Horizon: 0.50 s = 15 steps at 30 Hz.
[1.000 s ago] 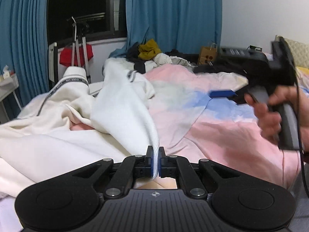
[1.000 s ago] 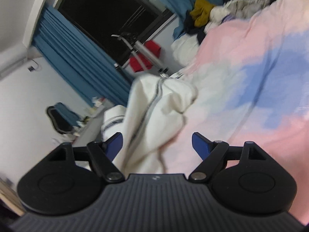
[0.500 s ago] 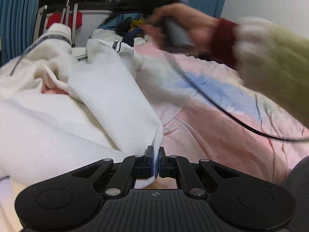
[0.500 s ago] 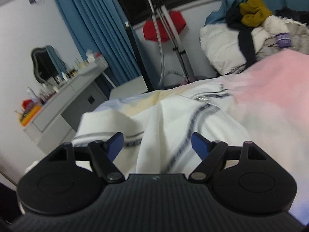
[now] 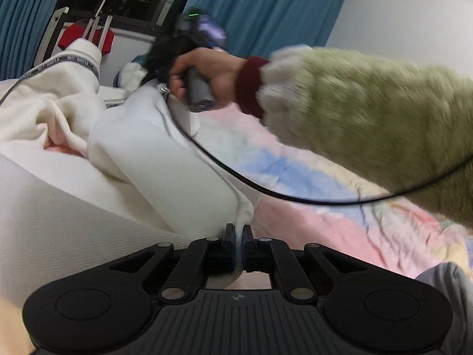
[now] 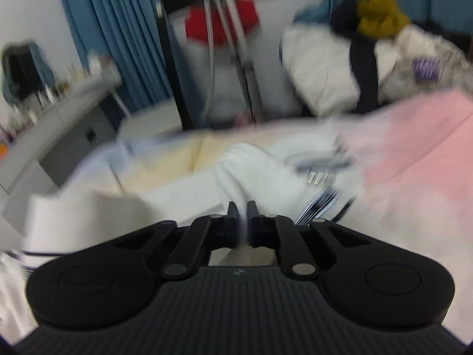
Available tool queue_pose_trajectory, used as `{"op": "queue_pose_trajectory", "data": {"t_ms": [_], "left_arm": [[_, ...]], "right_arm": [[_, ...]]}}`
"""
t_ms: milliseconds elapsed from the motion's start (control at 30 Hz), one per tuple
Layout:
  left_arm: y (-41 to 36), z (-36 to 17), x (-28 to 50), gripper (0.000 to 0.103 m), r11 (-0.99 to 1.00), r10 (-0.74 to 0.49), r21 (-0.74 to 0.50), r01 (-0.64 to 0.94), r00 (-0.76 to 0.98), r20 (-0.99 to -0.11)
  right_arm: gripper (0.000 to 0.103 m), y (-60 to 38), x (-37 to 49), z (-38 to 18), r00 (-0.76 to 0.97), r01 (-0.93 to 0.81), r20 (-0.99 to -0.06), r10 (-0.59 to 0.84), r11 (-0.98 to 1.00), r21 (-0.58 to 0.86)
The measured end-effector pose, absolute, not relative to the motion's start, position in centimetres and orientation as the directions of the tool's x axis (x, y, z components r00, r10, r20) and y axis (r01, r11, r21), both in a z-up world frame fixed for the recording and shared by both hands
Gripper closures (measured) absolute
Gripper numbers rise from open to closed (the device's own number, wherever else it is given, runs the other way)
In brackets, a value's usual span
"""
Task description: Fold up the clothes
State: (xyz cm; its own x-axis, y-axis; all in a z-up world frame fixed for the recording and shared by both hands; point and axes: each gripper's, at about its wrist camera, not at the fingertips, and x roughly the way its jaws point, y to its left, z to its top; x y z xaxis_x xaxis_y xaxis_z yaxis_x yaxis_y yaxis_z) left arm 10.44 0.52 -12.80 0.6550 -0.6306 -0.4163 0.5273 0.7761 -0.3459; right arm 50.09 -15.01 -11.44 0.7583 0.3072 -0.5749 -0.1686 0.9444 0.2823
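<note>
A white zip-up garment (image 5: 142, 148) with a dark striped collar lies rumpled on a pink and blue bedspread (image 5: 310, 216). My left gripper (image 5: 239, 233) is shut on a corner of its hem, near the bed's front. My right gripper (image 6: 241, 210) is shut on a white fold of the same garment (image 6: 245, 168) near its zipper, at the far end. In the left wrist view the right gripper (image 5: 189, 47) is held by a hand in a green fuzzy sleeve, its cable hanging across the bed.
A pile of clothes (image 6: 381, 59) lies at the bed's far end. A drying rack with a red item (image 6: 221, 23) stands by the dark window. A dresser (image 6: 59, 112) is at the left. Blue curtains hang behind.
My right gripper has reached across to the far part of the garment and closed on a fold; it was open before. My left gripper has kept its hold on the hem.
</note>
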Motion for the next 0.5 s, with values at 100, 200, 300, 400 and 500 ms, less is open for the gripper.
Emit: {"op": "queue_pose_trajectory", "data": {"t_ms": [100, 200, 300, 400, 500], "left_arm": [[0.4, -11.9, 10.1, 0.098, 0.775, -0.632, -0.327, 0.540, 0.672, -0.386], [0.2, -11.1, 9.5, 0.098, 0.784, -0.621, -0.300, 0.544, 0.694, -0.364], [-0.1, -10.5, 8.8, 0.098, 0.797, -0.604, -0.262, 0.545, 0.721, -0.339], [-1.1, -9.8, 8.3, 0.098, 0.814, -0.580, -0.202, 0.544, 0.749, -0.319], [-1.0, -9.0, 7.1, 0.098, 0.820, -0.573, -0.224, 0.527, 0.754, -0.321]], "right_arm": [[0.096, -19.5, 46.9, -7.7, 0.820, -0.141, -0.487, 0.301, 0.931, 0.336], [0.096, -24.9, 41.2, -5.1, 0.883, -0.075, -0.403, 0.240, 0.920, 0.383], [0.096, -30.2, 35.0, -3.2, 0.930, -0.003, -0.328, 0.168, 0.894, 0.449], [0.096, -34.4, 29.1, -4.8, 0.935, 0.091, -0.338, 0.103, 0.854, 0.513], [0.096, -38.7, 23.6, -7.1, 0.928, 0.185, -0.369, 0.046, 0.804, 0.565]]}}
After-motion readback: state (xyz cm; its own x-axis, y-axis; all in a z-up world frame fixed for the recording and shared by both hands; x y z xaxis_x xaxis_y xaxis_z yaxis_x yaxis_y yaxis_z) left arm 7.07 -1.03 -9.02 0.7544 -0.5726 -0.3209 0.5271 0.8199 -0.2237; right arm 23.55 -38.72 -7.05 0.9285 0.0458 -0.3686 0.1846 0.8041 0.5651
